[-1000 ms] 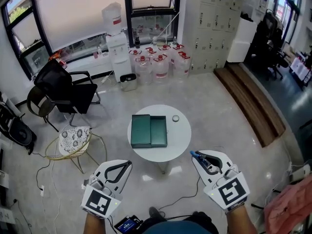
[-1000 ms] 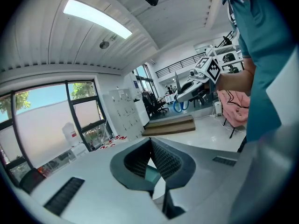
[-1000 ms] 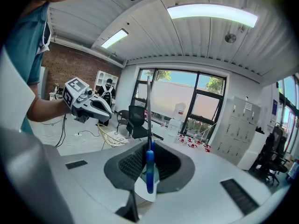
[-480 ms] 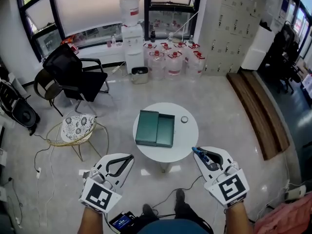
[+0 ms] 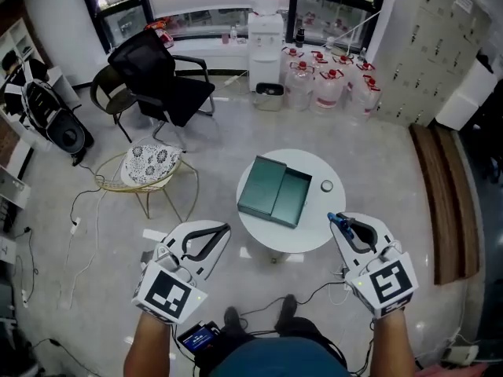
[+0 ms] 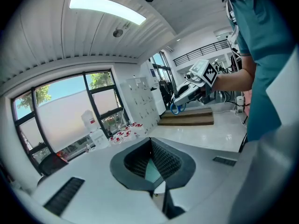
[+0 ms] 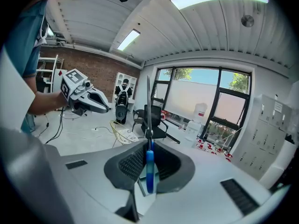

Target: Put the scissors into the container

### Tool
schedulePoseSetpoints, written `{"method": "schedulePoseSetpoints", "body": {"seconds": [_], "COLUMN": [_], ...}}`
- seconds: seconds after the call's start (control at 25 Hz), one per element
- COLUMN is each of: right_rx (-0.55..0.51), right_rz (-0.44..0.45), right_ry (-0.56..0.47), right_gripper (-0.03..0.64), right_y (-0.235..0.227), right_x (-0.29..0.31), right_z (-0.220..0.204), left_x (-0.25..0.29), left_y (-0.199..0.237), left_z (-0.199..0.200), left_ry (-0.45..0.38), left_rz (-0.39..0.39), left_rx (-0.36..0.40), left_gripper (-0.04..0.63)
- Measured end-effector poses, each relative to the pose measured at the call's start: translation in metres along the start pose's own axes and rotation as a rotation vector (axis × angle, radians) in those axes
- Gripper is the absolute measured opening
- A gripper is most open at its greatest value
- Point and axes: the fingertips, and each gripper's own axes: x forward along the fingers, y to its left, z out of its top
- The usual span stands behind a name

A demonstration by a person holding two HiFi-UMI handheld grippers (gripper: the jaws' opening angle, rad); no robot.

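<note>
A dark green container (image 5: 275, 193) lies open on the round white table (image 5: 306, 230), its lid beside it. My right gripper (image 5: 339, 223) hovers over the table's right front edge, shut on blue-handled scissors (image 5: 343, 226). In the right gripper view the scissors (image 7: 149, 164) stand upright between the pads, blades pointing up, within my right gripper (image 7: 149, 146). My left gripper (image 5: 226, 230) hangs left of the table over the floor, shut with nothing in it. The left gripper view shows my left gripper (image 6: 150, 143) bare, and the right gripper (image 6: 189, 87) with the scissors' handle (image 6: 175, 108) across from it.
A small round object (image 5: 326, 185) sits on the table's right side. A wire chair with a patterned cushion (image 5: 149, 165) and a black office chair (image 5: 161, 81) stand to the left. Water bottles (image 5: 330, 85) line the window; a wooden bench (image 5: 444, 203) runs on the right. Cables lie on the floor.
The head view has swung and moved, so the table now sits closer, between the grippers. Both grippers keep their places in the view and the scissors stay held.
</note>
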Motion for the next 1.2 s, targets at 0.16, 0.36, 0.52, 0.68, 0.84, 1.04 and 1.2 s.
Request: {"method": "schedulePoseSetpoints", "body": {"seconds": [0.16, 0.36, 0.52, 0.68, 0.84, 1.04, 1.2], "right_rx": [0.003, 0.007, 0.013, 0.010, 0.023, 0.037, 0.029], "right_rz": [0.026, 0.070, 0.086, 0.116, 0.121, 0.126, 0.136], "right_ry": [0.045, 0.063, 0.085, 0.079, 0.103, 0.130, 0.138], "right_gripper": [0.061, 0.061, 0.061, 0.061, 0.060, 0.061, 0.061], "right_y": [-0.008, -0.007, -0.008, -0.004, -0.020, -0.016, -0.016], "right_x": [0.025, 0.061, 0.084, 0.109, 0.132, 0.151, 0.167], "right_z": [-0.010, -0.026, -0.042, -0.061, -0.081, -0.099, -0.120], "left_x": [0.013, 0.020, 0.026, 0.032, 0.057, 0.067, 0.080], "left_y": [0.004, 0.012, 0.015, 0.016, 0.020, 0.014, 0.006], "left_z": [-0.012, -0.035, -0.051, -0.073, -0.085, -0.104, -0.121], "left_ry": [0.019, 0.057, 0.081, 0.095, 0.111, 0.121, 0.133], "left_rz": [0.016, 0.030, 0.026, 0.015, 0.001, -0.017, -0.027], "left_rx": [-0.022, -0.036, -0.037, -0.078, -0.053, -0.072, -0.074], "left_gripper": [0.018, 0.018, 0.018, 0.018, 0.018, 0.018, 0.018]}}
